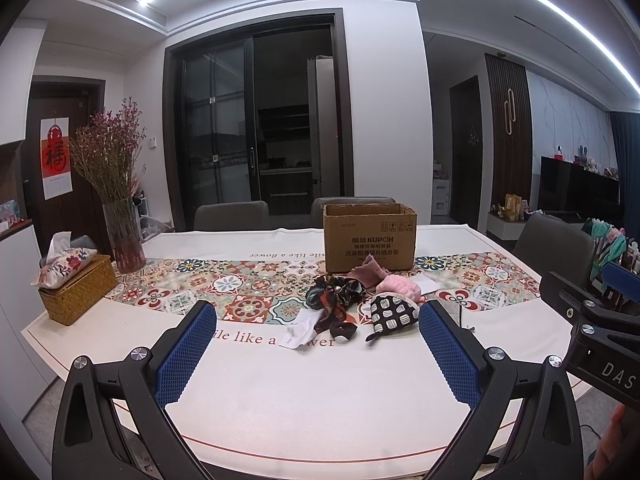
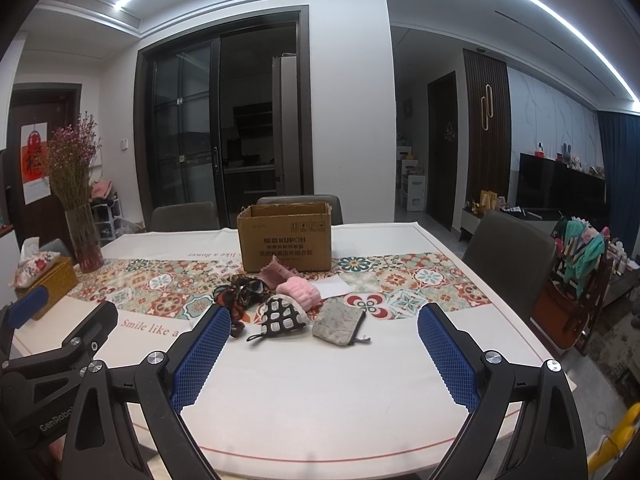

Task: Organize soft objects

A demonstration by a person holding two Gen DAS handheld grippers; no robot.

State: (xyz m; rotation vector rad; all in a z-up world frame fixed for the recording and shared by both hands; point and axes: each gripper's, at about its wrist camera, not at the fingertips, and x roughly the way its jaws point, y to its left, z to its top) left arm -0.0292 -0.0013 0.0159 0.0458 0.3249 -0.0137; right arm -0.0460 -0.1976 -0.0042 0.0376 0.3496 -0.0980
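No item has been taken up yet, so the first pick appears to be the step in hand. Both the left gripper (image 1: 318, 354) and the right gripper (image 2: 324, 356) are held with fingers spread wide and nothing between them, above the near bench (image 2: 320, 400). The soft pile (image 1: 352, 300) lies ahead of the fingers, just short of the open box (image 2: 285, 238): a dark scarf (image 2: 240, 294), a pink cloth (image 2: 300, 292), a checked pouch (image 2: 282, 314), a grey pouch (image 2: 338, 322). Next, one piece would need to be closed upon and carried beyond into the box. The box's inside is hidden; in the left view the grey pouch is masked by a finger.
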